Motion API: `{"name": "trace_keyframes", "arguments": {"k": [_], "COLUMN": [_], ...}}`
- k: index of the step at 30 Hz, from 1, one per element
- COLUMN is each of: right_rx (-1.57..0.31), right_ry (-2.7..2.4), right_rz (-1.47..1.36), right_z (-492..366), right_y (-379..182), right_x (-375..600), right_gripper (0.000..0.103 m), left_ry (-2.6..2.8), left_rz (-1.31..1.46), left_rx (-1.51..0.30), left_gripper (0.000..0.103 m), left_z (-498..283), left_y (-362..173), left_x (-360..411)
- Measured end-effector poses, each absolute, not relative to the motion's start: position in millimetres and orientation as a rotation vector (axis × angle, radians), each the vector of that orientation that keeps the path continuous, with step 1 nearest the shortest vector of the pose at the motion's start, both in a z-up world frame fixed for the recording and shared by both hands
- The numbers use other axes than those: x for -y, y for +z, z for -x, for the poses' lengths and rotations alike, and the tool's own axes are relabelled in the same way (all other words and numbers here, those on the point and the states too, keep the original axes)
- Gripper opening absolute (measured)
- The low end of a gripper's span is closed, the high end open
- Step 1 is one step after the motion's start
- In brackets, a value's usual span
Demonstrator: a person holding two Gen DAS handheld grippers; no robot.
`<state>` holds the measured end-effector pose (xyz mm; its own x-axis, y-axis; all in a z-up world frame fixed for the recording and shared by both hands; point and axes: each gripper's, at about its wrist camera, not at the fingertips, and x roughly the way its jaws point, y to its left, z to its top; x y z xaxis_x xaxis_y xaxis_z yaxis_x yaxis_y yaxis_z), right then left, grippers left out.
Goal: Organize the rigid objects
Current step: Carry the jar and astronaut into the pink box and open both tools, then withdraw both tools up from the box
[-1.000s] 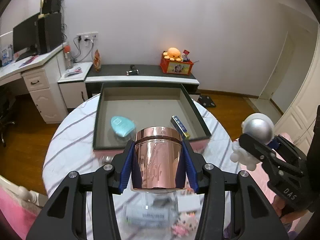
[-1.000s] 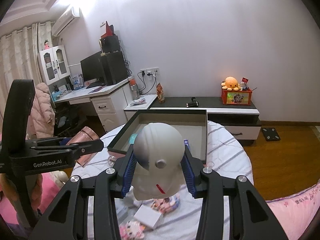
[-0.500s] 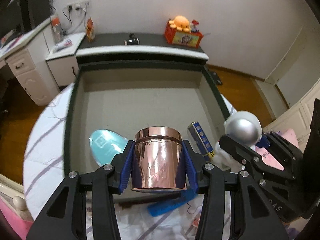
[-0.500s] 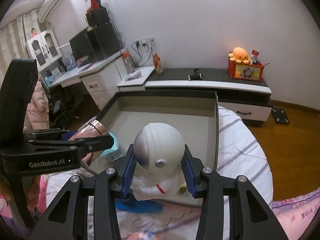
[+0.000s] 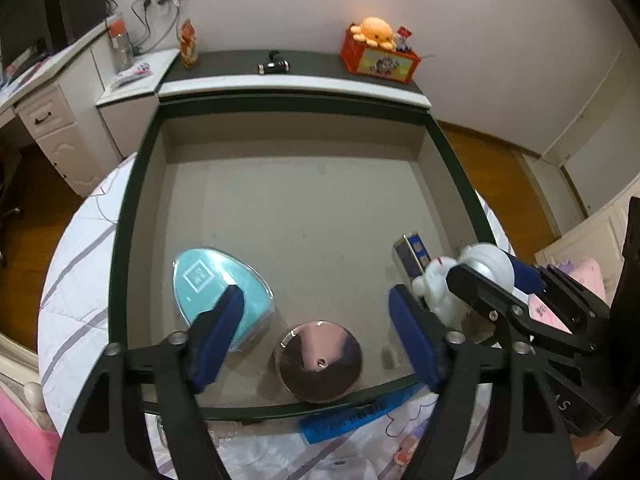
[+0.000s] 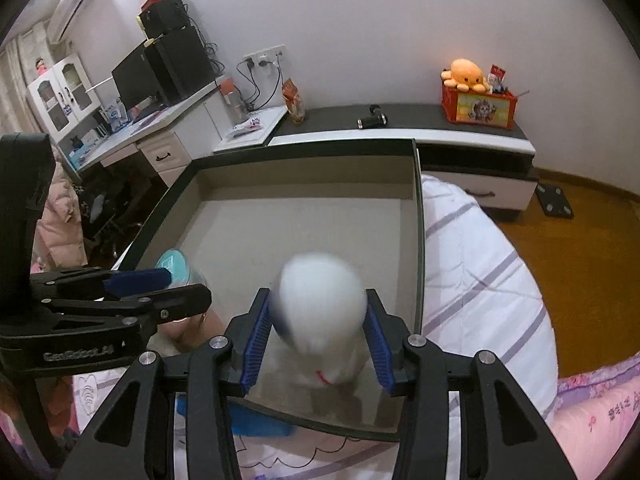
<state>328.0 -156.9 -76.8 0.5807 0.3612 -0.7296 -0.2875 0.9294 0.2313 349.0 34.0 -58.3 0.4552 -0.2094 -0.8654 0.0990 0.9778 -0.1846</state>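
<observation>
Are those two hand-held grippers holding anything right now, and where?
Left hand-held gripper: nothing; its opening jaws stand clear of the copper tin. Right: the white astronaut figure sits between its opening pads, seemingly released.

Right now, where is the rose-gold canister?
In the left wrist view the rose-gold canister stands upright on the tray floor by its near rim, between the teal egg-shaped case and the white astronaut figure.

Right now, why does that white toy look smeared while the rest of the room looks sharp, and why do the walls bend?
In the right wrist view the white astronaut figure is motion-blurred between the opening jaws of the right gripper; the box rim stays crisp. In the left wrist view the copper jar shows glare on its shiny lid. Both views are fisheye, so straight edges bow and corners darken.
</observation>
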Motion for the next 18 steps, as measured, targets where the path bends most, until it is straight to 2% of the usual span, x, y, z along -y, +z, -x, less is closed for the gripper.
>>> {"name": "trace_keyframes", "arguments": {"k": [2,18], "right_rx": [-0.874,-0.819], "right_ry": [0.367,0.35], "right_rz": [-0.083,-0.067], "right_z": [-328,-315], "right_y": [-75,-56], "right_x": [157,159], "right_gripper": [0.061,0.064], "left_ry": [-0.187,-0.162], "left_rz": [0.108,0.098], "left_rx": [-1.08,-1.058], "left_gripper": [0.077,0.077], "left_z": [-348,-337], "left_y": [-57,-45], "left_x": [-35,-42]}}
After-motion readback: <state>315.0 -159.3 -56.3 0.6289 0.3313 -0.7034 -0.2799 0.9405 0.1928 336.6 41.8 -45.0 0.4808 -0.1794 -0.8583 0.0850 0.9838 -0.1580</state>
